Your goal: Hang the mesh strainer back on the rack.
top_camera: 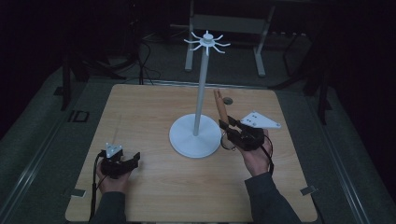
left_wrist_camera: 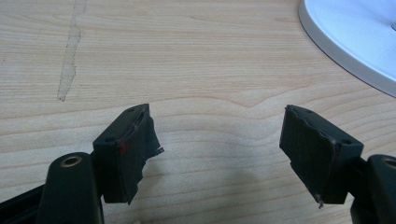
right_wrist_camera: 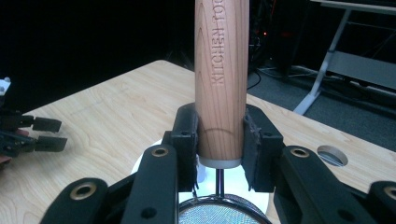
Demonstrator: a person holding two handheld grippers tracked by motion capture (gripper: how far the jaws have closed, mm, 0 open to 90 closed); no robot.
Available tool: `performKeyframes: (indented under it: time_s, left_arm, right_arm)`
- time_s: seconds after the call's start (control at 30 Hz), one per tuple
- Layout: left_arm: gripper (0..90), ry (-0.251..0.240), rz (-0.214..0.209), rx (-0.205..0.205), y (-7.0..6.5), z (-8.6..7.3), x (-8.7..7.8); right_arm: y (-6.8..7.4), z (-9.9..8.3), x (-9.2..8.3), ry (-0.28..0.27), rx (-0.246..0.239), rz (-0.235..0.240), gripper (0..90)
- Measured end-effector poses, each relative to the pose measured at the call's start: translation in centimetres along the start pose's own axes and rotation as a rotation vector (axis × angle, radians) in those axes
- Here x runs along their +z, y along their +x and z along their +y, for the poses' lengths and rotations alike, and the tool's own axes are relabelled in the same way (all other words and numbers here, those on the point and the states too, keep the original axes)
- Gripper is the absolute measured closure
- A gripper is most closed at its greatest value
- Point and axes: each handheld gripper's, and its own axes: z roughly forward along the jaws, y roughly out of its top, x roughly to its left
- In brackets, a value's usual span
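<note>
A strainer with a wooden handle is held handle up, its mesh bowl hanging low beside the stand's base. My right gripper is shut on the lower end of that handle, and the mesh shows just below the jaws. The white stand has a round base, a tall pole and a ring of hooks at its top. My left gripper rests low over the table at the front left, open with nothing between its pads. The base's edge lies ahead of it.
The wooden table has a small round hole behind the handle. A long pale scuff marks the wood ahead of the left gripper. A grey metal frame stands on the dark floor behind the table.
</note>
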Motion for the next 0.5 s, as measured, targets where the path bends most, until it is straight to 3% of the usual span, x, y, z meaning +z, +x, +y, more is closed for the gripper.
performKeyframes:
  time_s: [0.5]
  left_arm:
    - [26.0, -0.001, 0.000, 0.001, 0.0, 0.0, 0.0]
  right_arm:
    - [0.0, 1.1, -0.1, -0.032, 0.016, -0.006, 69.1]
